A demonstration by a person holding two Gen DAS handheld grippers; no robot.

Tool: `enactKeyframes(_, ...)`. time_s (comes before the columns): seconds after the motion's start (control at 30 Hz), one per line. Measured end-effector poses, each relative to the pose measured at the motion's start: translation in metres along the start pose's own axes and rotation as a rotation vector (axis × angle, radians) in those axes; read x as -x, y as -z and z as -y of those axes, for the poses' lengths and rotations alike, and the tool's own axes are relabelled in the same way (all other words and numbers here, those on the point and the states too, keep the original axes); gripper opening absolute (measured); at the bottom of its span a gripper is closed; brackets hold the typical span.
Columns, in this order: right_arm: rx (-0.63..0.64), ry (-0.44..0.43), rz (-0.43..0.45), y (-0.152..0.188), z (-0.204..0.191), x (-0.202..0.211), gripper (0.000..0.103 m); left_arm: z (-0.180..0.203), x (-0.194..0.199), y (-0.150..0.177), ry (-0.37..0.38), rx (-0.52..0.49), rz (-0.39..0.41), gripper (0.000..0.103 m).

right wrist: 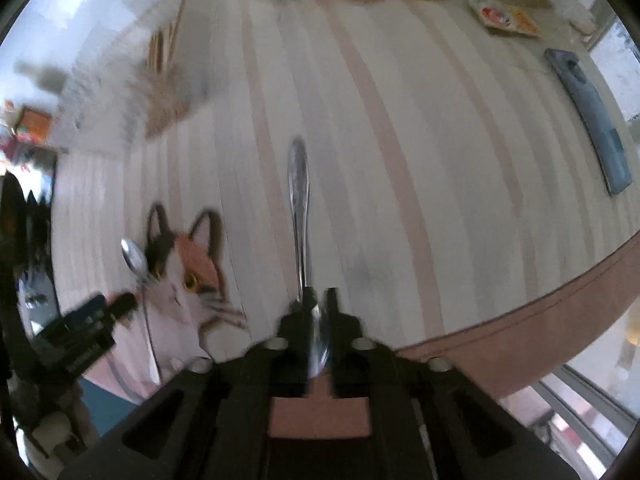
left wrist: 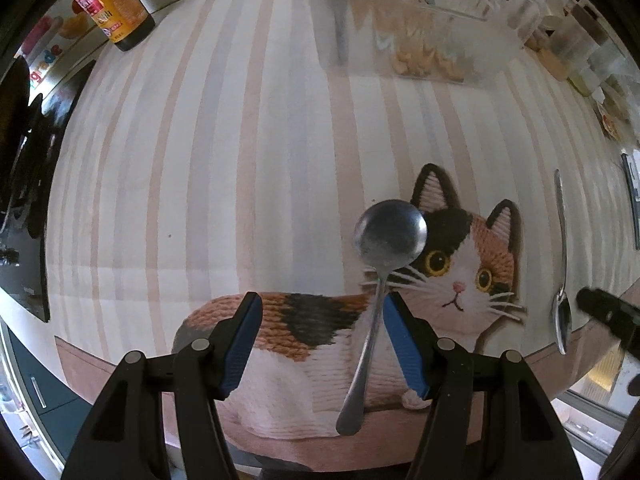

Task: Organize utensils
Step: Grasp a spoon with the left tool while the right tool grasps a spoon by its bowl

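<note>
A round-bowled metal spoon (left wrist: 380, 272) lies on the striped cat-print tablecloth (left wrist: 240, 160), its handle running between the fingers of my left gripper (left wrist: 322, 312), which is open around it without touching. A second, slimmer spoon (left wrist: 562, 280) lies at the right; my right gripper (right wrist: 319, 298) is shut on its bowl end, with the handle (right wrist: 299, 200) pointing away. The right gripper's tip shows in the left wrist view (left wrist: 600, 308). The left gripper shows in the right wrist view (right wrist: 92, 320) beside the round spoon (right wrist: 136, 264).
A clear plastic organizer bin (left wrist: 400, 20) with utensils stands at the far side. A dark sauce bottle (left wrist: 116, 4) stands far left. A blue phone (right wrist: 592, 120) lies at the right. Snack packets (right wrist: 508, 16) sit at the back. The table edge (right wrist: 540, 312) curves close on the right.
</note>
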State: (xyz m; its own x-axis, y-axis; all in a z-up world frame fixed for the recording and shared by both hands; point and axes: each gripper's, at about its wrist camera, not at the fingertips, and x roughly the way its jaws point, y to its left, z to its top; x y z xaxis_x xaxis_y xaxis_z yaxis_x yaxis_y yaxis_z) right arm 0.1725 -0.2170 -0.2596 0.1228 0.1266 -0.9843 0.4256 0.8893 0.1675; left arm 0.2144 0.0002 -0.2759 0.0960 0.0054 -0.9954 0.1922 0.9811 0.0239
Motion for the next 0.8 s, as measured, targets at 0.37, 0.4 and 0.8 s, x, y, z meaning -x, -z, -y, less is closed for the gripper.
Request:
enactKeyframes(0.37, 0.173, 0.206, -0.014, 0.039, -0.025, -0.022, 0.037, -0.012, 0.003, -0.005, 0.014, -0.008, -0.006, 0.06)
enactKeyframes(0.4, 0.163, 0.203, -0.011, 0.04, -0.022, -0.02, 0.037, -0.008, 0.004, -0.004, 0.021, -0.022, -0.01, 0.06)
enactKeyframes(0.8, 0.046, 0.189, -0.012, 0.024, 0.019, -0.007, 0.037, 0.015, -0.01, -0.022, 0.029, -0.094, 0.012, 0.037)
